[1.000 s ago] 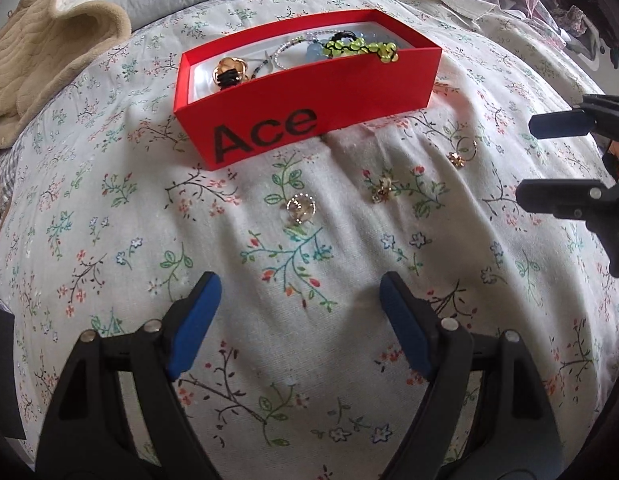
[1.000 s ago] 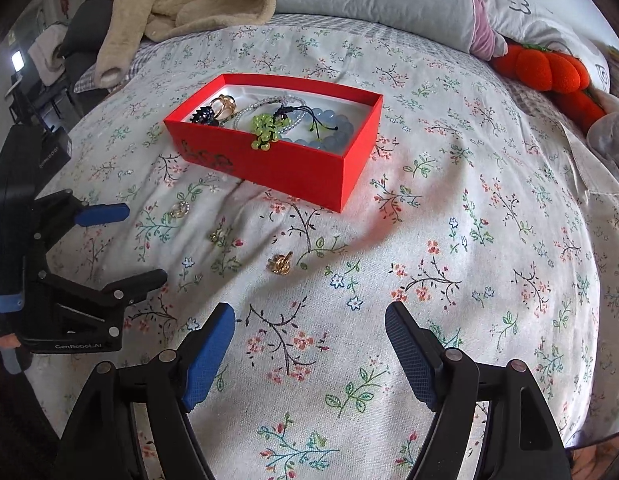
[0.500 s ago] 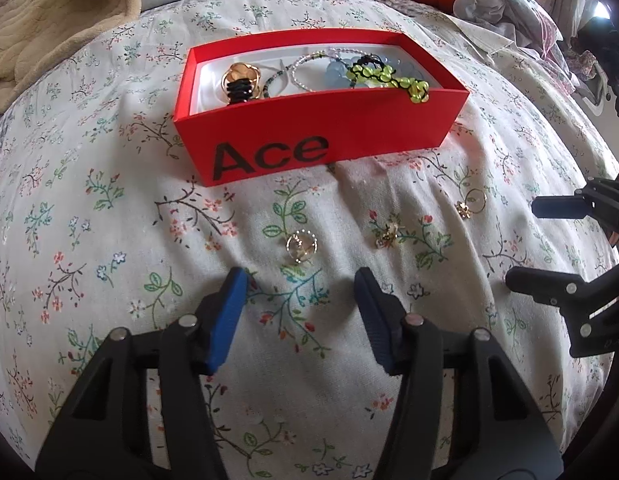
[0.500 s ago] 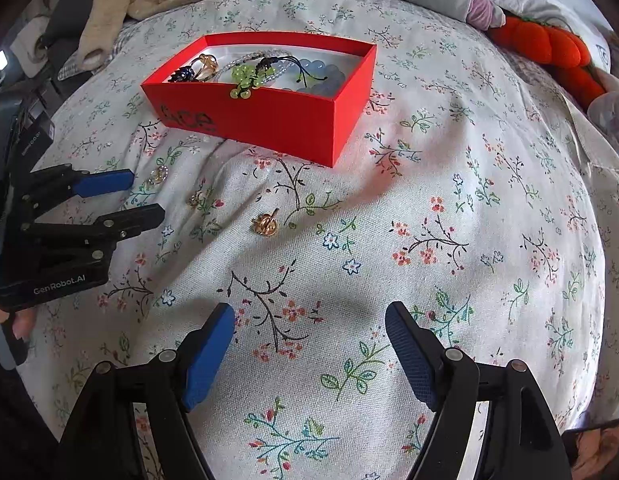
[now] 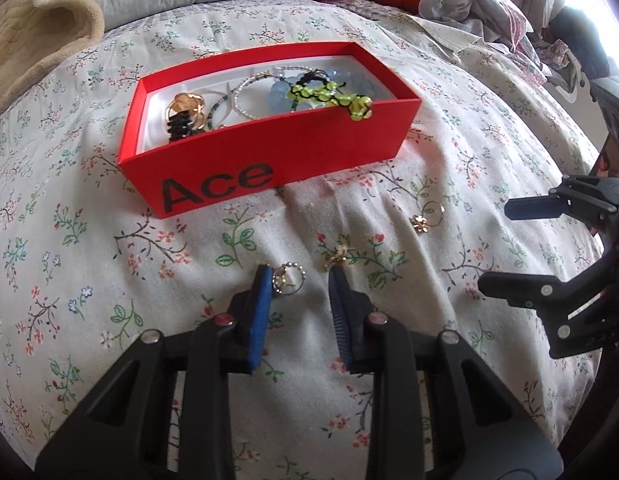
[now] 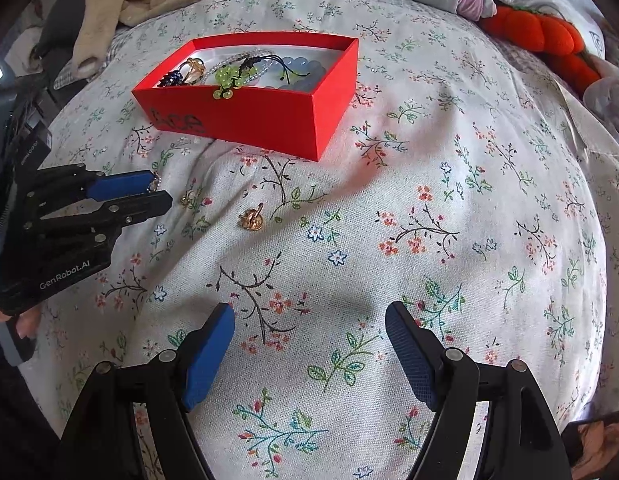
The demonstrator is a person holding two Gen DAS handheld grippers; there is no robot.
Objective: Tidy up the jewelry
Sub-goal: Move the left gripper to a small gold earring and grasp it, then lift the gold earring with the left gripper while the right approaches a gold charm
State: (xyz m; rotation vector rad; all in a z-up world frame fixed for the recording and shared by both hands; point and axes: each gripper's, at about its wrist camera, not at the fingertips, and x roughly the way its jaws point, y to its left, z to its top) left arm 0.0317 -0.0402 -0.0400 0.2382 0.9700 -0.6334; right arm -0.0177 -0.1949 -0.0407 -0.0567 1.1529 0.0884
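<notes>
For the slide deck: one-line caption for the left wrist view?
Left gripper jaws closing around a small ring on the floral bedspread, red box of jewelry beyond.

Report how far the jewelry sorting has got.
Done: bracelets and rings already lie in the red box. In hand: the left gripper is closing around the small beaded ring, not yet pinched. Left: two gold earrings on the bedspread; the right gripper hangs open, empty.

A red box (image 5: 269, 152) with black "Ace" lettering and a white lining sits on a cream bedspread (image 5: 89, 264) printed with small green, pink and blue flowers; far right lies an orange plush (image 6: 541, 36), far left a beige blanket (image 5: 33, 40)
</notes>
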